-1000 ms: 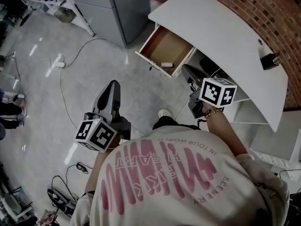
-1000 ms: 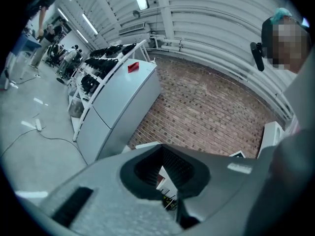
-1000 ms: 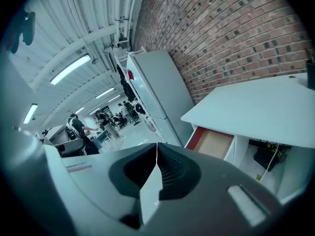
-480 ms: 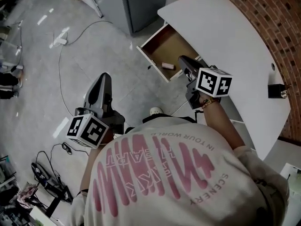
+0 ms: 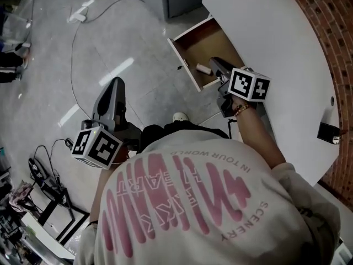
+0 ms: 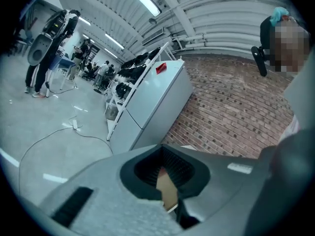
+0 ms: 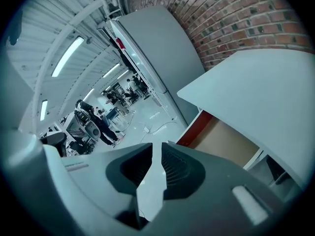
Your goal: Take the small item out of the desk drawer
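The wooden drawer [image 5: 186,61] stands pulled out from under the white desk top [image 5: 276,48]. A small pale block [image 5: 204,68] lies inside it near the front wall. My right gripper [image 5: 217,65] reaches over the drawer's front right corner, its tips just right of the block; the jaws are opening with nothing between them. Its own view shows the right gripper [image 7: 157,150] with a narrow gap, and the drawer [image 7: 226,141] ahead to the right. My left gripper [image 5: 114,86] hangs over the floor, well left of the drawer. The left gripper [image 6: 162,151] looks shut and empty.
A grey cabinet [image 7: 157,58] stands against the brick wall beside the desk. A cable [image 5: 77,54] and a power strip [image 5: 77,16] lie on the floor. A black object [image 5: 328,131] sits at the desk's far right. Cables and gear [image 5: 44,175] crowd the floor at left.
My right gripper has moved in from outside the drawer's corner to over its front edge, close to the block. The left gripper stays low at the left.
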`<act>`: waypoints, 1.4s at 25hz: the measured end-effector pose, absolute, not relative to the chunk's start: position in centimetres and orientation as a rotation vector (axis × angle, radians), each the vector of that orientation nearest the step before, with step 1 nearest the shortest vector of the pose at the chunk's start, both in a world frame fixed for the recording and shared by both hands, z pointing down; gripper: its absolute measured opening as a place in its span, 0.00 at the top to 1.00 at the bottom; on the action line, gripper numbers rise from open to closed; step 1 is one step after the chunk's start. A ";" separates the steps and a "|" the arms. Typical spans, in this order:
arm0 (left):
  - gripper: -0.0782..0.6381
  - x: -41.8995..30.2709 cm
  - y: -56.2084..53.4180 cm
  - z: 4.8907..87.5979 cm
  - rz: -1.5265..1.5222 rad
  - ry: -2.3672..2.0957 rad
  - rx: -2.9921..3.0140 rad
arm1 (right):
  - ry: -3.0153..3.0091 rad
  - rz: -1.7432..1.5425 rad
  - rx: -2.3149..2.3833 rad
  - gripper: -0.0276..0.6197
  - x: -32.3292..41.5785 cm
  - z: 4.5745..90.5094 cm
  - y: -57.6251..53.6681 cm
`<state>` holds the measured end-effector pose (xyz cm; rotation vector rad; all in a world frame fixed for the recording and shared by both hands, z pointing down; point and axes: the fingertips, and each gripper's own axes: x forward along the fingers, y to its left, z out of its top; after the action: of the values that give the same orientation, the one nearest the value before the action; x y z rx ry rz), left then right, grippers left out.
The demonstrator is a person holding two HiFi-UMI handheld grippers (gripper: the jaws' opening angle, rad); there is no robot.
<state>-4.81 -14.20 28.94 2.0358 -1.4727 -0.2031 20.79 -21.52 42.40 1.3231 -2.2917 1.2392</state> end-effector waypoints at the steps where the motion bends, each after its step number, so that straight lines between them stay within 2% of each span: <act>1: 0.89 -4.9 -14.3 29.3 -0.190 -1.479 2.026 | -2.280 1.247 1.317 0.85 20.7 43.1 -21.8; 10: 0.89 -7.0 -14.6 32.7 -0.023 -1.585 1.947 | -2.168 1.310 1.236 0.83 20.0 49.1 -24.4; 23: 0.89 -11.0 -13.1 37.8 0.035 -1.622 1.796 | -1.979 1.324 1.246 0.80 20.2 58.6 -25.8; 35: 0.89 -13.4 -11.0 42.4 0.047 -1.654 1.652 | -1.811 1.185 1.109 0.77 20.8 66.5 -26.8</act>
<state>-13.45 -11.03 42.44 1.6516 -1.6540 0.0473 20.78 -26.81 66.45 1.1091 -1.8111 1.1852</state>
